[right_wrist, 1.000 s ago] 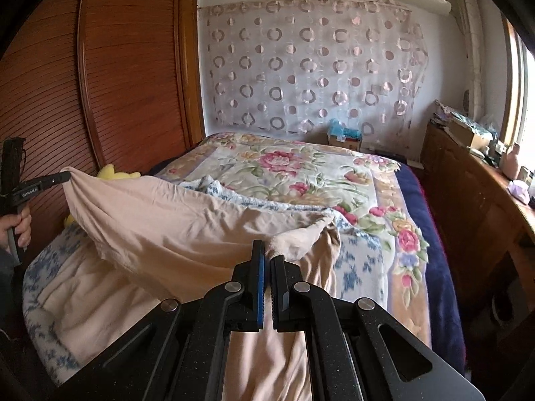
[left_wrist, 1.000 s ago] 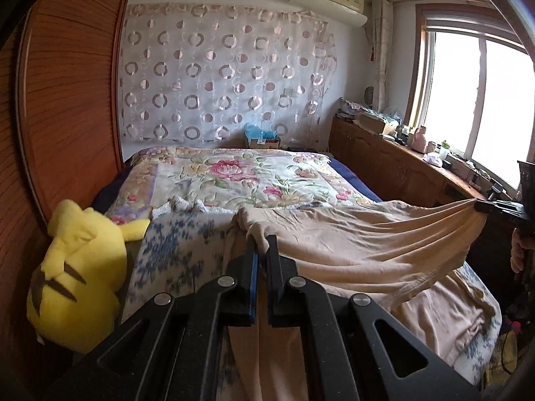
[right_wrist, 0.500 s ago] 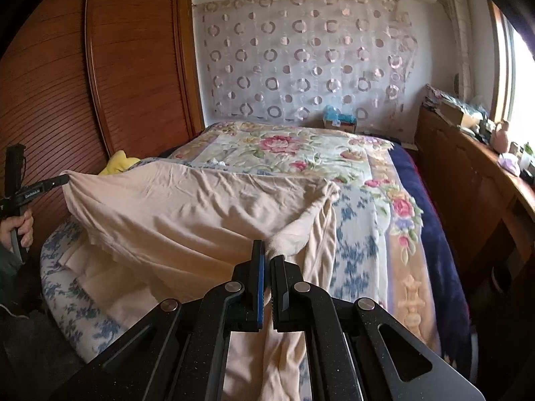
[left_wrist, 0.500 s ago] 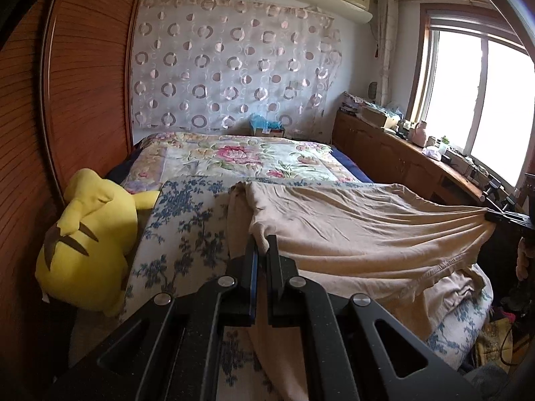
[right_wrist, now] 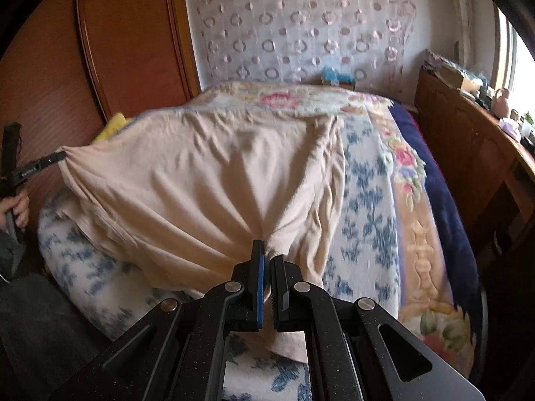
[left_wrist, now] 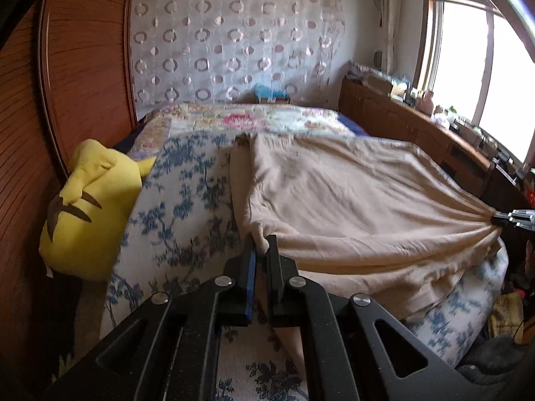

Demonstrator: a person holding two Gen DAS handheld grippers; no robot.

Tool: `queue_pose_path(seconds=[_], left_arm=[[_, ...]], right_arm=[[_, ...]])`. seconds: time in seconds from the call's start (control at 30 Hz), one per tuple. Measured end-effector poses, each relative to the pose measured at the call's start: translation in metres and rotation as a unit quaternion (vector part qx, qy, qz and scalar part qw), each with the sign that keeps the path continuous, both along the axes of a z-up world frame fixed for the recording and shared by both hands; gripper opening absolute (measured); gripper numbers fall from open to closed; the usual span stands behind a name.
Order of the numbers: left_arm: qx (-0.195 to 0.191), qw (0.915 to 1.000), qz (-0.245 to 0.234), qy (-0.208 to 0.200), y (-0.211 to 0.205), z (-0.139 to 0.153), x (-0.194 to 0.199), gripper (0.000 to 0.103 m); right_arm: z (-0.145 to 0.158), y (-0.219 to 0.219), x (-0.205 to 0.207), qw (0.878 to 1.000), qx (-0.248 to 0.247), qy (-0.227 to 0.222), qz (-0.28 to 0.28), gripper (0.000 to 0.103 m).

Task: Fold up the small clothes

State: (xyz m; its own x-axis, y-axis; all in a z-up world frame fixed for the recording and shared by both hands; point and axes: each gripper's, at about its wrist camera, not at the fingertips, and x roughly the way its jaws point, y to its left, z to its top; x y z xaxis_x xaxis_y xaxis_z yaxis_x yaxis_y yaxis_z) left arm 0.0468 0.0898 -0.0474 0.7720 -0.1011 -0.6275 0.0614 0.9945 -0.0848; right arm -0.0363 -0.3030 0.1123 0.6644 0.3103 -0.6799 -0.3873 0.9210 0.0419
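Beige garment (left_wrist: pixel 351 200) stretched between both clamped grippers.

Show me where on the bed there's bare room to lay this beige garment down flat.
The best free patch is the floral quilt beyond the beige garment, up to the curtained wall. A narrower blue-flowered blanket strip lies between the garment and the yellow plush toy. The near end is crowded: the left claw and right claw hold the garment there.

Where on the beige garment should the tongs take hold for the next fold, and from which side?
Keep hold of the beige garment at its two near corners, approached from the foot of the bed. Left tongs and right tongs pinch there; radiating creases show its tension.
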Motion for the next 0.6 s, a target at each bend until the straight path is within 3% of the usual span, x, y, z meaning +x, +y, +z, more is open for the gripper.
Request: queue_pose_path(seconds=[0.1, 0.17, 0.23, 0.3, 0.43, 0.6], left_arm=[[0.000, 1.0000, 0.001, 0.009, 0.001, -0.004, 0.000, 0.012], [-0.001, 1.0000, 0.001, 0.005, 0.001, -0.003, -0.001, 0.025], [-0.003, 1.0000, -0.001, 0.001, 0.001, -0.001, -0.002, 0.044], [-0.004, 1.0000, -0.005, 0.000, 0.000, -0.001, -0.001, 0.050], [-0.006, 0.9998, -0.015, 0.008, -0.004, -0.005, 0.003, 0.070], [0.005, 0.9998, -0.006, 0.018, -0.008, -0.014, 0.005, 0.073]], right_arm=[[0.004, 0.003, 0.009, 1.000, -0.012, 0.002, -0.006, 0.009], [0.013, 0.004, 0.010, 1.000, -0.014, -0.006, -0.009, 0.022], [0.024, 0.002, 0.011, 0.999, -0.018, -0.023, -0.017, 0.040], [0.034, -0.001, 0.013, 0.999, -0.015, -0.036, -0.022, 0.041], [0.044, -0.001, 0.018, 0.997, -0.021, -0.057, -0.037, 0.042], [0.031, 0.018, 0.042, 0.998, -0.013, -0.054, -0.028, 0.043]])
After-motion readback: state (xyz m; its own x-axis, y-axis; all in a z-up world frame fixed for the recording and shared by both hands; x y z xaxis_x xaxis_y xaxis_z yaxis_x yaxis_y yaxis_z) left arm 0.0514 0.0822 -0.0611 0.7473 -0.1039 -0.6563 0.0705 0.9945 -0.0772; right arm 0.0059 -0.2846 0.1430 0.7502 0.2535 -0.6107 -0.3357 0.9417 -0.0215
